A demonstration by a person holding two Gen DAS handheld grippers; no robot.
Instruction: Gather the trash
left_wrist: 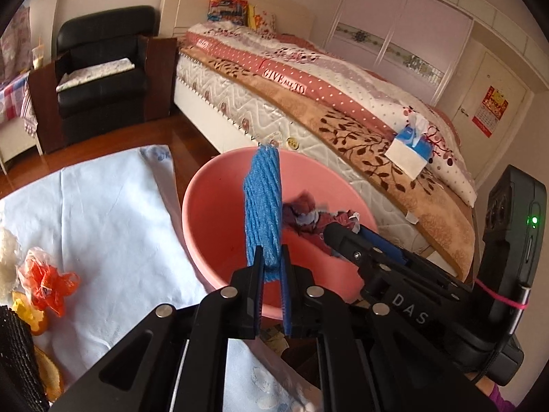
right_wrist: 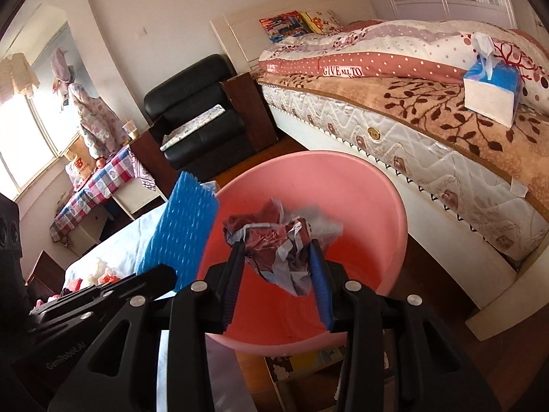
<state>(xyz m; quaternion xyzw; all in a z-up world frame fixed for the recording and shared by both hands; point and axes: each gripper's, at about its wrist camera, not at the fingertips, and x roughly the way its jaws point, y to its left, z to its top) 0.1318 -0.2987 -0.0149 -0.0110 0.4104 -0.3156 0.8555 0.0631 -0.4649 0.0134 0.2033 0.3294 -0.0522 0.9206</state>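
Right wrist view: bed cover reads "GIVE ALL TO"

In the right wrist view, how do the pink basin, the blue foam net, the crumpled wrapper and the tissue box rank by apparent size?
1. pink basin
2. blue foam net
3. crumpled wrapper and tissue box: they look alike in size; the box is farther from the camera, so no ranking.

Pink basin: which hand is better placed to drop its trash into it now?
Probably the right. The right gripper holds the crumpled wrapper over the middle of the pink basin. The left gripper holds the blue foam net nearer the rim.
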